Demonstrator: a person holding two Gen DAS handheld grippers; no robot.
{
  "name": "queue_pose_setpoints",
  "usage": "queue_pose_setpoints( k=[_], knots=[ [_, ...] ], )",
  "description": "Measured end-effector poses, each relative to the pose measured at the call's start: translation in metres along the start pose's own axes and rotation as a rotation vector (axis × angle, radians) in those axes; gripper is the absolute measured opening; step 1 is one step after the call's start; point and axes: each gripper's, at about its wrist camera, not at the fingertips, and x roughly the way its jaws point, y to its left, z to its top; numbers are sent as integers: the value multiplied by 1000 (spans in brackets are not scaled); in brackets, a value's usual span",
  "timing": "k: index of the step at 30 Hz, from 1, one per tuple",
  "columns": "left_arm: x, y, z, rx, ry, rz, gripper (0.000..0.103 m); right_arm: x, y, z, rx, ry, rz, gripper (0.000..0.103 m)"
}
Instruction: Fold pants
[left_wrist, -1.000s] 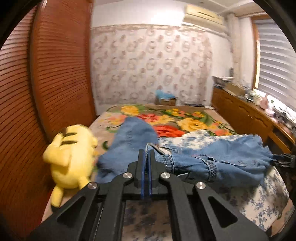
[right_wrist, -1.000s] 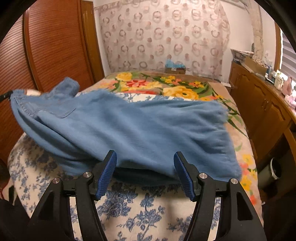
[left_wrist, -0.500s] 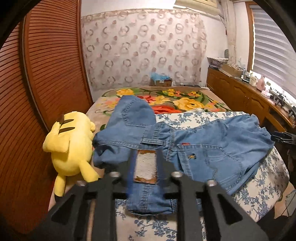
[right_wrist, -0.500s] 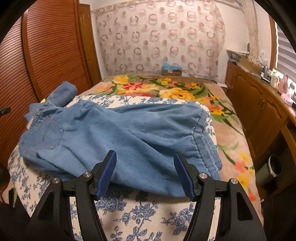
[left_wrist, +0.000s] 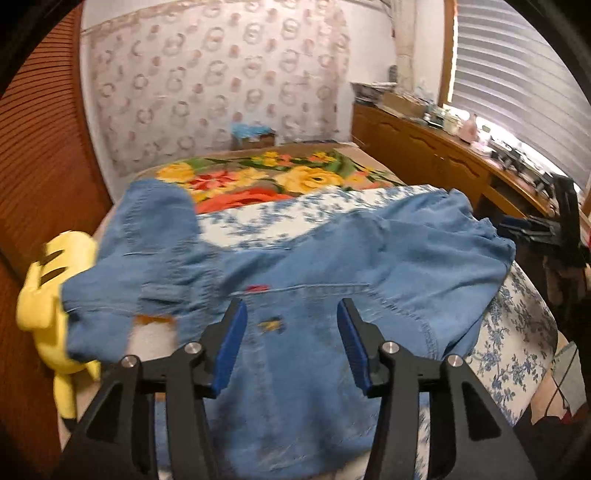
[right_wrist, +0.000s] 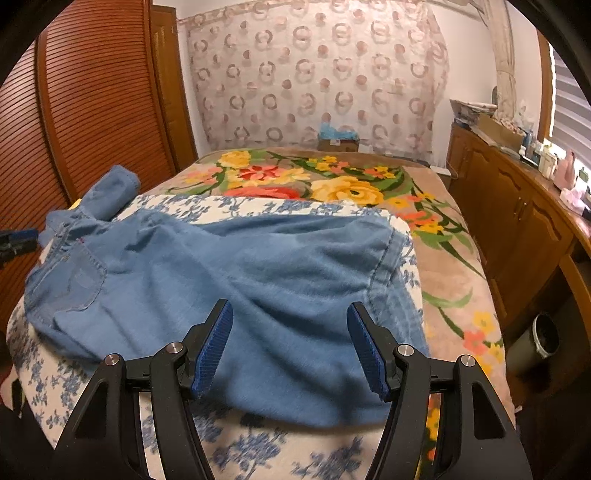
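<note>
Blurring pants (left_wrist: 295, 266), plush toy (left_wrist: 44, 295) half hidden

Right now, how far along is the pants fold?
Done: the denim pants lie spread across the blue-flowered sheet, back pocket up, one leg bunched near the yellow plush toy.
In hand: nothing; the left gripper is opening above the waist area, and the right gripper is open over the leg end.
Left: no clean fold shows yet, so smoothing and folding still remain.

No readable text, labels, brands or numbers in either view.
</note>
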Motion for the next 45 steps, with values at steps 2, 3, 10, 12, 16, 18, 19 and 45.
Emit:
queue_pose_setpoints(
  k=[2, 3, 10, 12, 16, 18, 19, 45],
  knots=[
    [13, -8, 6, 6, 15, -27, 50, 9, -9, 7, 9, 7, -8, 66],
    [18, -12, 9, 12, 17, -34, 50, 13, -13, 9, 12, 12, -11, 66],
    [47, -30, 27, 40, 35, -72, 50, 39, -56, 27, 77, 46, -50, 65],
    [55, -32, 29, 47, 42, -79, 50, 44, -65, 24, 93, 69, -52, 65],
    [73, -40, 30, 59, 58, -98, 50, 49, -71, 14, 105, 109, -43, 60],
    [81, -44, 29, 68, 65, -103, 50, 50, -69, 7, 104, 126, -34, 58],
    [84, -45, 28, 73, 68, -104, 50, 50, -68, 5, 103, 135, -30, 56],
    [66, -23, 23, 5, -30, -24, 50, 53, -49, 149, -27, -136, -155, 4]
  ],
)
